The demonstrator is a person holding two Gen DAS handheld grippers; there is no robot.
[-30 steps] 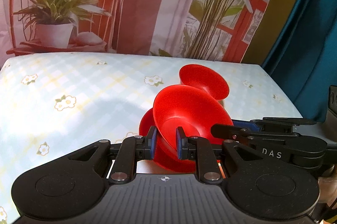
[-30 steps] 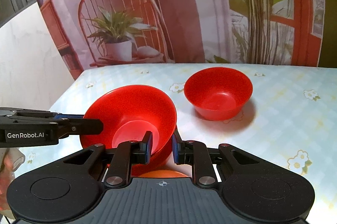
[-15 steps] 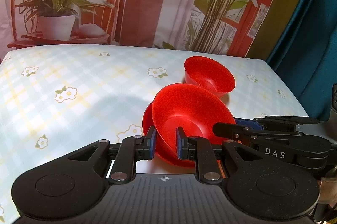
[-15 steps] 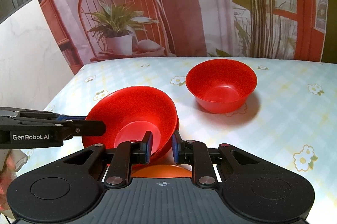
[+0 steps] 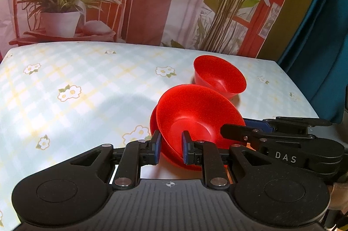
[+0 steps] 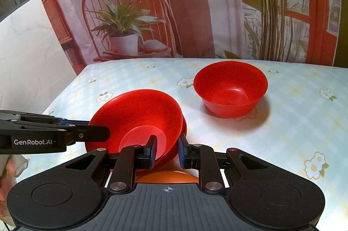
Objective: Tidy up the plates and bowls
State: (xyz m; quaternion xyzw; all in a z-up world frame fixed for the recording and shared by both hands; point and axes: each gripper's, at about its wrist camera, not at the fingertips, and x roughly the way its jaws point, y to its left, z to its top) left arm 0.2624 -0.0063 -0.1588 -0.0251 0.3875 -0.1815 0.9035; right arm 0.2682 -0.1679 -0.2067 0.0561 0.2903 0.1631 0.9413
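Behind the flowered checked tablecloth hangs a printed backdrop. Both the left gripper and right gripper clench the tilted red plastic bowl; another red bowl stands apart.

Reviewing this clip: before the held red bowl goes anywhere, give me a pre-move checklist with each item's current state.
1. Left gripper shut on the near red plastic bowl's rim: ok.
2. Right gripper shut on the same bowl's opposite rim: ok.
3. Second red piece nested under that bowl, free to separate: cannot tell.
4. Far red plastic bowl upright, empty, apart from the held one: ok.
5. Flowered tablecloth between the bowls unobstructed: ok.
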